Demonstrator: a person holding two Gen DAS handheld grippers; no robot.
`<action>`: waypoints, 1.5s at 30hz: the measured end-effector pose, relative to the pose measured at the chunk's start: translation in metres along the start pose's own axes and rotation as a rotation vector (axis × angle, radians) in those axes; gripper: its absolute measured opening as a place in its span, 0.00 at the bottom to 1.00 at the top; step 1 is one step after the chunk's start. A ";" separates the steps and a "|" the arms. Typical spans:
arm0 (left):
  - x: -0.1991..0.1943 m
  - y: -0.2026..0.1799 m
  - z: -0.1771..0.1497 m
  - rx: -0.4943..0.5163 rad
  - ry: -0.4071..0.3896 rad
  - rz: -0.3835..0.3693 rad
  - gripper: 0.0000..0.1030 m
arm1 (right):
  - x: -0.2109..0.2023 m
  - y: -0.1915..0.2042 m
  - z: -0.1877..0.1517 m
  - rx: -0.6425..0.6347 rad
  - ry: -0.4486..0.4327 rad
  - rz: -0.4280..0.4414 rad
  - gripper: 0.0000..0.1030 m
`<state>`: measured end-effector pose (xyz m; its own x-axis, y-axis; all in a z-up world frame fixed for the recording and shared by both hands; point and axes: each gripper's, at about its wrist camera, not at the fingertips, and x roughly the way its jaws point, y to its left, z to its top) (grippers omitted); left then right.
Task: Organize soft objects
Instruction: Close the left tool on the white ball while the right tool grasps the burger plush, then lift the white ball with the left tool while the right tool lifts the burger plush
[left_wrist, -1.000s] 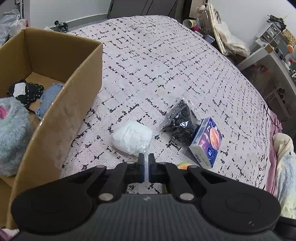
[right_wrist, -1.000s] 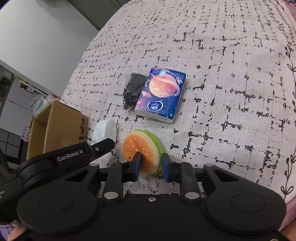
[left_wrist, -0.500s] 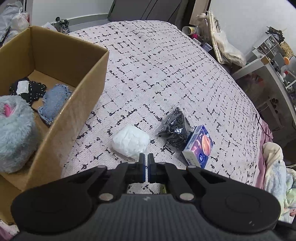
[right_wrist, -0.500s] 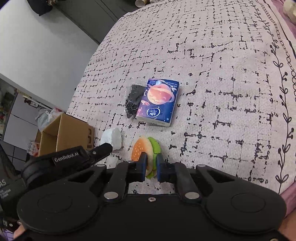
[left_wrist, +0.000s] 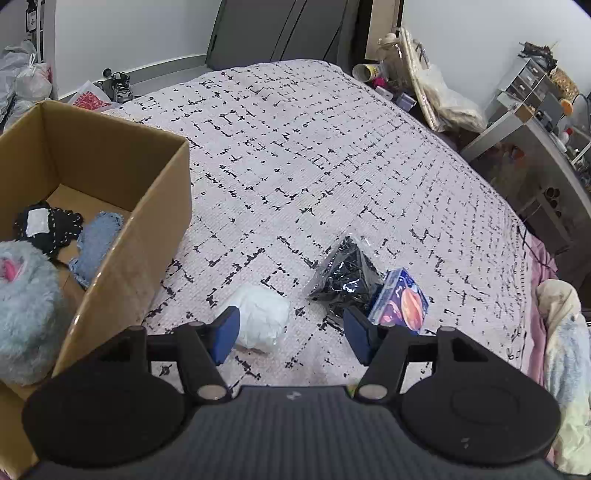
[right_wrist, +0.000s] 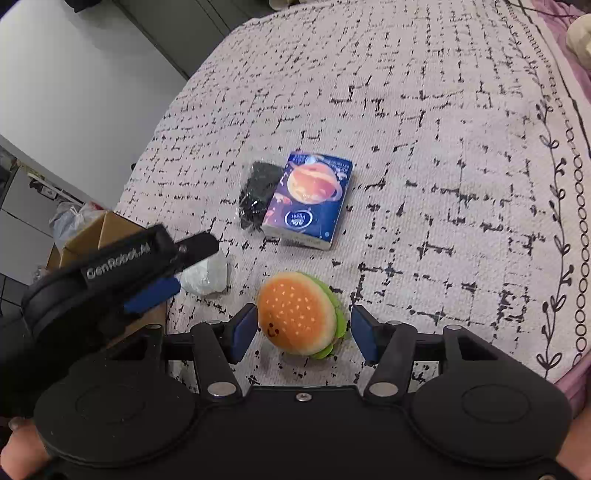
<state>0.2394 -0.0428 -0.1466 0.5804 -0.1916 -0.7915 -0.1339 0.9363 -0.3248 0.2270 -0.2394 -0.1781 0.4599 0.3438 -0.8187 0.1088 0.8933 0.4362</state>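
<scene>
On the patterned bedspread lie a white soft bundle (left_wrist: 262, 321), a black bag (left_wrist: 345, 273) and a planet-print tissue pack (left_wrist: 400, 302). My left gripper (left_wrist: 291, 334) hangs over them with its jaws opening; the bundle sits just past its left pad, not pressed. The right wrist view shows a burger plush (right_wrist: 299, 314) lying between the fingers of my right gripper (right_wrist: 304, 332). Its jaws are opening too, with small gaps on both sides. The left gripper (right_wrist: 184, 269) shows there above the bundle (right_wrist: 207, 275).
A cardboard box (left_wrist: 159, 206) stands at the left, holding a fluffy grey-blue toy (left_wrist: 22, 302), a denim mitt (left_wrist: 94, 247) and a black cloth (left_wrist: 48, 225). The bed's edge with a purple sheet (right_wrist: 576, 376) is at the right. Shelves and clutter line the far side.
Both grippers have gone from nearly shut to open. The burger plush, earlier just ahead of the right fingertips, now lies between the spread fingers. Both views sit slightly farther back.
</scene>
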 end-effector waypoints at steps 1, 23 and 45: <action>0.003 0.000 0.001 -0.003 0.007 0.006 0.59 | 0.003 0.001 0.000 -0.007 0.005 -0.008 0.54; 0.031 0.017 -0.006 -0.012 0.028 0.107 0.23 | 0.010 0.023 -0.008 -0.153 -0.006 -0.046 0.32; -0.004 0.017 0.020 -0.095 -0.030 -0.011 0.52 | 0.006 0.010 -0.001 -0.046 -0.018 -0.017 0.31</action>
<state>0.2507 -0.0200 -0.1393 0.6061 -0.1914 -0.7720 -0.2017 0.9019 -0.3820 0.2301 -0.2281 -0.1788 0.4743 0.3235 -0.8187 0.0759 0.9115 0.4042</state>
